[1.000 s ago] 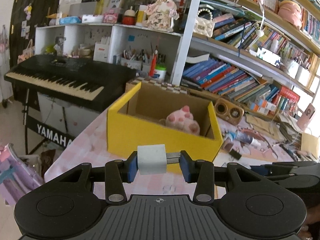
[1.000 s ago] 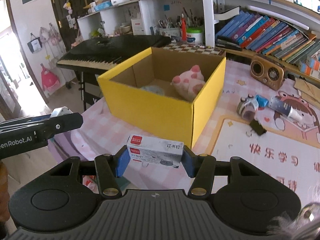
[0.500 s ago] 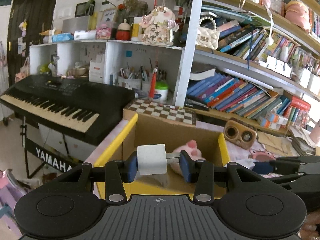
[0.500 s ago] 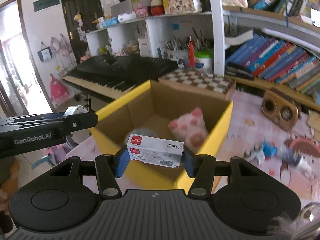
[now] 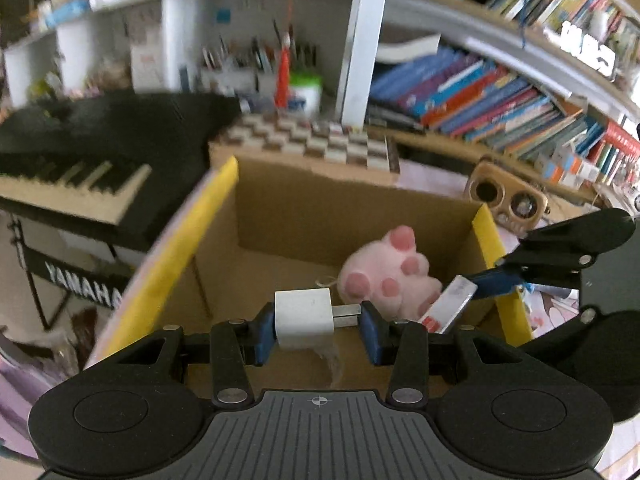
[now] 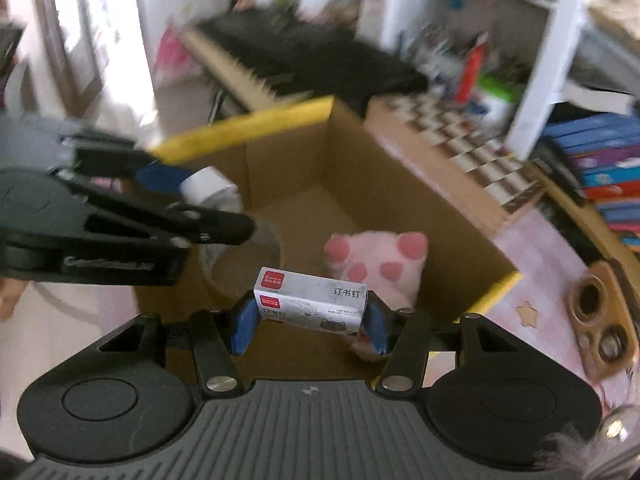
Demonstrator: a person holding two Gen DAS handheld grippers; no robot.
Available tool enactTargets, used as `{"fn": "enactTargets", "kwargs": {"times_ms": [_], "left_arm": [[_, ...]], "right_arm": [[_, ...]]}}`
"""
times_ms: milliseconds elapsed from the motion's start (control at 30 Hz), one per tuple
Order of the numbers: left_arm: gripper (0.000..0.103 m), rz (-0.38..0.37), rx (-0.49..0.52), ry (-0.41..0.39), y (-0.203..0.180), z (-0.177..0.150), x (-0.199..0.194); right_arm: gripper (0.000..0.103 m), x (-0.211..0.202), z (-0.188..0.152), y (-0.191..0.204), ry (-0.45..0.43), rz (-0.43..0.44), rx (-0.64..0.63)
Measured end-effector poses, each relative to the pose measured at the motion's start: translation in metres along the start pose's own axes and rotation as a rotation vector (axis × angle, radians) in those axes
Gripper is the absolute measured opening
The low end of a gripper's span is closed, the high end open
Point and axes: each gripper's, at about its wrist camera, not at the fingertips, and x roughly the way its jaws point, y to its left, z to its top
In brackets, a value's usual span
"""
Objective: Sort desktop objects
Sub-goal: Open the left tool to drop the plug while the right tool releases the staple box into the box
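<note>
My left gripper [image 5: 318, 322] is shut on a white charger plug [image 5: 303, 318], held over the open yellow cardboard box [image 5: 188, 236]. My right gripper [image 6: 308, 322] is shut on a grey-white staples box [image 6: 312, 304], also over the yellow box [image 6: 248, 128]. A pink plush paw [image 5: 386, 276] lies inside the box, seen too in the right wrist view [image 6: 376, 260], beside a clear tape roll [image 6: 244, 256]. The right gripper's staples box [image 5: 450, 308] shows at the right of the left wrist view. The left gripper with the plug [image 6: 208, 186] shows at the left of the right wrist view.
A black Yamaha keyboard [image 5: 80, 152] stands left of the box. A checkered board [image 5: 312, 144] lies behind it. A wooden speaker [image 5: 506, 200] sits on the pink tablecloth at the right. Shelves of books [image 5: 480, 96] run along the back.
Both grippers have moved forward and tilted down, so they are now over the inside of the box. Each still holds its object.
</note>
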Motion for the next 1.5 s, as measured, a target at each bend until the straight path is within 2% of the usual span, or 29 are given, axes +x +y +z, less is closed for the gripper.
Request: {"fn": "enactTargets", "kwargs": {"times_ms": [233,433,633,733,800,1000,1167,1333,1500], "left_arm": [[0.042,-0.049,0.046,0.215,-0.005,0.007,0.051],[0.042,-0.034,0.125,0.259,-0.014,0.012,0.061],[0.042,-0.03,0.127,0.272,-0.013,0.011,0.06],[0.045,-0.028,0.108,0.23,-0.01,0.011,0.055],[0.057,0.006,0.116,0.202,-0.01,0.01,0.048],[0.057,0.046,0.139,0.101,-0.01,0.004,0.013],[0.062,0.042,0.114,-0.006,-0.011,0.001,-0.023],[0.064,0.04,0.001,-0.12,-0.009,-0.003,-0.053],[0.066,0.063,0.002,-0.205,-0.013,-0.013,-0.083]], "right_arm": [[0.053,0.045,0.007,-0.011,0.153,0.06,-0.106],[0.053,0.058,0.012,0.011,0.223,0.107,-0.336],[0.054,0.068,0.012,0.026,0.281,0.189,-0.405],[0.054,0.068,0.014,0.028,0.287,0.192,-0.411],[0.055,0.067,0.015,0.027,0.284,0.193,-0.397],[0.061,0.053,0.018,0.011,0.231,0.18,-0.242],[0.064,0.018,0.015,0.001,0.131,0.125,-0.149],[0.067,-0.025,0.006,-0.002,0.029,0.038,-0.06],[0.068,-0.058,-0.004,0.001,-0.083,-0.055,0.031]]}}
